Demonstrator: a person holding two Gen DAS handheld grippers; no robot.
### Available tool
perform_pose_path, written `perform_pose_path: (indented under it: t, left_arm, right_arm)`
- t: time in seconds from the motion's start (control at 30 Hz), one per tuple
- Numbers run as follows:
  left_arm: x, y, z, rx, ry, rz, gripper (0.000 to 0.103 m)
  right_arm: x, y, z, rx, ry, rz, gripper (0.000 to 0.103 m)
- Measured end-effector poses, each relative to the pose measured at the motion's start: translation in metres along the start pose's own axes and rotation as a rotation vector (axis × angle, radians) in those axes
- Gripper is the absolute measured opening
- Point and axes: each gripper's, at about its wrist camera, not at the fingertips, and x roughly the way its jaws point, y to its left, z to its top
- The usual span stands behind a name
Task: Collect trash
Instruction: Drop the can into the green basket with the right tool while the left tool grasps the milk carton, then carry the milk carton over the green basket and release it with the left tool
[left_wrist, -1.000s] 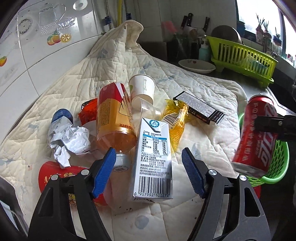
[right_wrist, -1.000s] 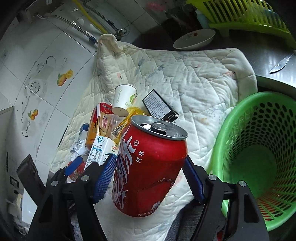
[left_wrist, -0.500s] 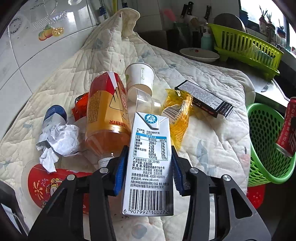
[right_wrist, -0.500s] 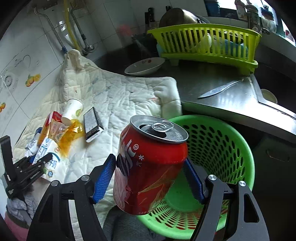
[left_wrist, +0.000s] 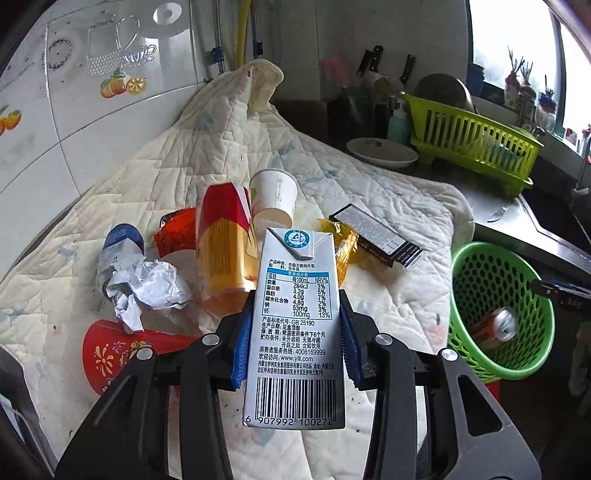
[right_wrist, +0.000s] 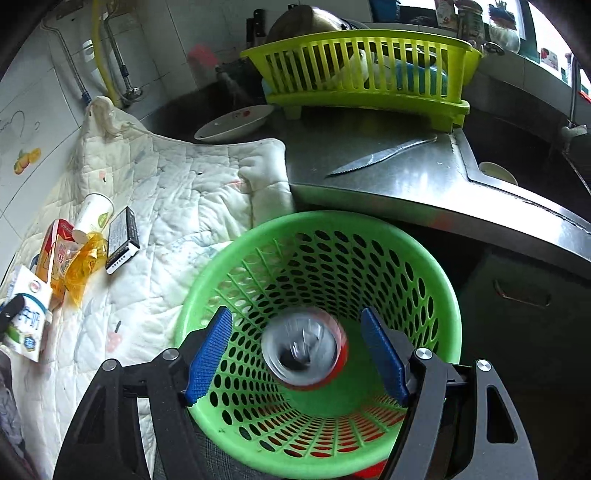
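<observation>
Left tool (left_wrist: 295, 347) clamping milk carton (left_wrist: 295, 325), jaws closing on its sides, carton raised off quilt (left_wrist: 388, 302) for carrying to green basket (right_wrist: 436, 295) just beside the quilted surface. Right tool (right_wrist: 295, 354) wide, nothing between pads, poised above basket mouth, likely so the released red can (right_wrist: 304, 350) falls straight in; can blurred inside basket. Left on quilt: one paper cup (left_wrist: 274, 195), one juice carton (left_wrist: 223, 243), one crumpled paper (left_wrist: 147, 284), one black box (left_wrist: 375, 234), one yellow wrapper (left_wrist: 345, 243).
</observation>
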Motion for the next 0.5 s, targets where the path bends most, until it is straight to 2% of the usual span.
perform_pose_path:
  t: [0.23, 0.5]
  left_arm:
    - [-0.023, -0.025, 0.011, 0.018, -0.046, -0.108, 0.040]
    - [-0.014, -0.078, 0.014, 0.068, -0.032, -0.225, 0.040]
  right_arm:
    - [-0.011, -0.006, -0.007, 0.005, -0.015, 0.012, 0.070]
    - [-0.039, -0.017, -0.016, 0.000, -0.060, 0.022, 0.076]
